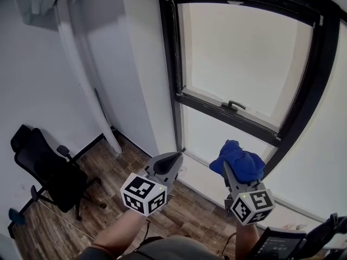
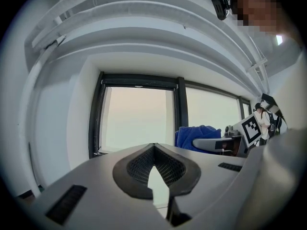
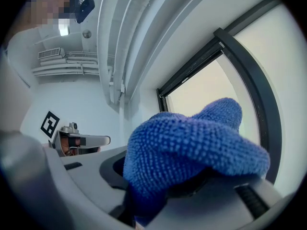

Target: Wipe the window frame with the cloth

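A black window frame (image 1: 169, 64) stands ahead, with a cross bar and a handle (image 1: 233, 105) at mid height. My right gripper (image 1: 232, 167) is shut on a bunched blue cloth (image 1: 238, 158), held below the cross bar and just short of the lower pane. The blue cloth (image 3: 192, 147) fills the right gripper view and hides the jaw tips; the window frame (image 3: 249, 66) curves behind it. My left gripper (image 1: 176, 158) is shut and empty, pointing at the foot of the frame's left post. In the left gripper view the window frame (image 2: 98, 114) and the blue cloth (image 2: 192, 137) show beyond the shut left gripper (image 2: 153, 147).
A white wall (image 1: 135, 64) and a slanted white pipe (image 1: 87, 80) stand left of the window. A black office chair (image 1: 49, 172) sits on the wood floor (image 1: 114, 172) at lower left. Dark equipment (image 1: 293, 242) is at the lower right corner.
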`<state>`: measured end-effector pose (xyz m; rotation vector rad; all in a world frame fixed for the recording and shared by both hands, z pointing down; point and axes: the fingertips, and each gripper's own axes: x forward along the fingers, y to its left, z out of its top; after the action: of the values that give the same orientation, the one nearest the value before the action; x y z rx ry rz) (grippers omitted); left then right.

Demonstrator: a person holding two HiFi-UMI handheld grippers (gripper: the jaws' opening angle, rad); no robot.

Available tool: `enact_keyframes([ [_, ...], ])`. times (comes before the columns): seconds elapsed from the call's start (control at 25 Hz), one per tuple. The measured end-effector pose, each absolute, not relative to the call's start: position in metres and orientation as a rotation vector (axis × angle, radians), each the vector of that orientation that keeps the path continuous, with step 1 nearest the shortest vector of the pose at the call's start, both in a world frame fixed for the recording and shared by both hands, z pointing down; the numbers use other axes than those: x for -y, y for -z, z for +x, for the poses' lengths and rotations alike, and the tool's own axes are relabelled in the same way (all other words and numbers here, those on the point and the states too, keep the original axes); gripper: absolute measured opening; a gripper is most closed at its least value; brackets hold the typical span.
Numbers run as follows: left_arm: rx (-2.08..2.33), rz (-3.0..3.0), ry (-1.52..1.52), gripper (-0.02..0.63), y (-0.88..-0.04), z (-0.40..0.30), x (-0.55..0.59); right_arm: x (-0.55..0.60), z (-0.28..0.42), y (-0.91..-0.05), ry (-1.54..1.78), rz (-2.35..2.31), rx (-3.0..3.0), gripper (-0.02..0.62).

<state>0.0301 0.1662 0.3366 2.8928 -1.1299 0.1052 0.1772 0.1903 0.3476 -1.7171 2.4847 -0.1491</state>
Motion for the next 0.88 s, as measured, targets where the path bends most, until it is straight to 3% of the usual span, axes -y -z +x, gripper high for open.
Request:
enact_keyframes([
  [0.4, 1.116, 2.882, -0.09, 0.005, -0.344, 0.023, -0.106, -0.131, 0.164, -0.351, 0.124, -1.71, -2.514, 0.156],
  [0.88, 1.054, 2.907, -0.009, 0.005, -0.332, -0.034, 0.02, -0.014, 0.107, -0.335, 0.09, -1.805, -2.469, 0.156],
])
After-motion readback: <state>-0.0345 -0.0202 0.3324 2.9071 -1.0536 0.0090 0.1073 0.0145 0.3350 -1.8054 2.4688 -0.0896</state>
